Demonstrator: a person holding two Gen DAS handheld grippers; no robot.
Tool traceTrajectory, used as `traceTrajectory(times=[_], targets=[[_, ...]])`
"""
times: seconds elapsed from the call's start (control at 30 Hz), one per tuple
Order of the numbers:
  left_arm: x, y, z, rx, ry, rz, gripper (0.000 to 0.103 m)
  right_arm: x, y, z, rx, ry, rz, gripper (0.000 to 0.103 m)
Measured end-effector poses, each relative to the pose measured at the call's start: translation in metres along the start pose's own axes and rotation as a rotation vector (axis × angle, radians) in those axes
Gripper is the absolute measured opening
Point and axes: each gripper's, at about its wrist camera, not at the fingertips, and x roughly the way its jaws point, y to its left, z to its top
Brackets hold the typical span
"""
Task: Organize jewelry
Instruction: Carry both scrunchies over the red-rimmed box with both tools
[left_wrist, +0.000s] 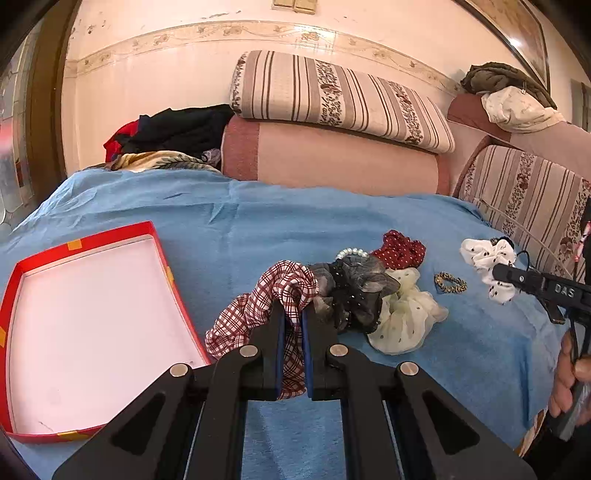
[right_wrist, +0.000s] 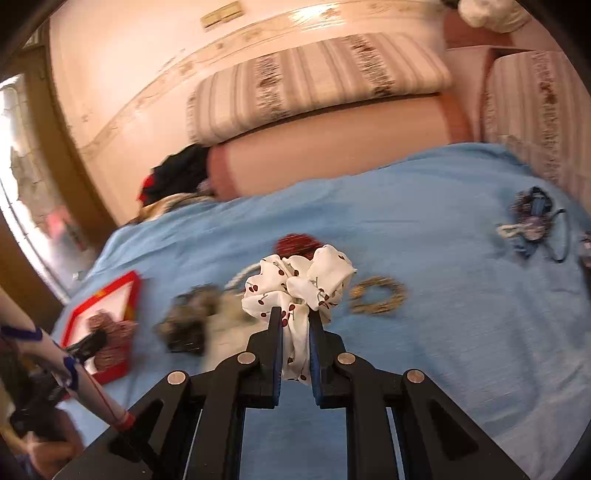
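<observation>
My left gripper (left_wrist: 292, 314) is shut on a red-and-white plaid scrunchie (left_wrist: 258, 310) and holds it over the blue cloth, just right of the open red box (left_wrist: 92, 236). My right gripper (right_wrist: 295, 317) is shut on a white cherry-print scrunchie (right_wrist: 295, 284); it also shows at the right of the left wrist view (left_wrist: 487, 258). On the cloth lie a grey-black scrunchie (left_wrist: 354, 291), a cream scrunchie (left_wrist: 402, 321), a red dotted scrunchie (left_wrist: 399, 249), a pearl bracelet (left_wrist: 351, 253) and a gold-brown hair tie (left_wrist: 450, 283).
The blue cloth (left_wrist: 258, 214) covers a bed or sofa. Striped cushions (left_wrist: 332, 96) and a pink bolster (left_wrist: 332, 158) stand behind. Dark clothes (left_wrist: 177, 129) lie at the back left. More hair ties (right_wrist: 532, 221) lie at the far right of the right wrist view.
</observation>
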Motion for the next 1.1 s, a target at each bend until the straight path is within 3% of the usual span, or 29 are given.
traceTrajectory(times=[0.23,0.53,0.8,1.1], targets=[[-0.013,0.019,0.005,-0.038,-0.031,0.045,0.008,0.013,0.051,-0.005,-0.054,0.052,0.106,0.013],[-0.038,0.066,0.011,-0.124,-0.079,0.205,0.008,0.026,0.128,-0.004,-0.177,0.087,0.183,0.013],[-0.056,0.128,0.017,-0.250,-0.088,0.341,0.008,0.049,0.204,0.002,-0.268,0.125,0.259,0.013],[-0.049,0.203,0.023,-0.386,-0.045,0.412,0.008,0.089,0.280,0.007,-0.336,0.193,0.332,0.013]])
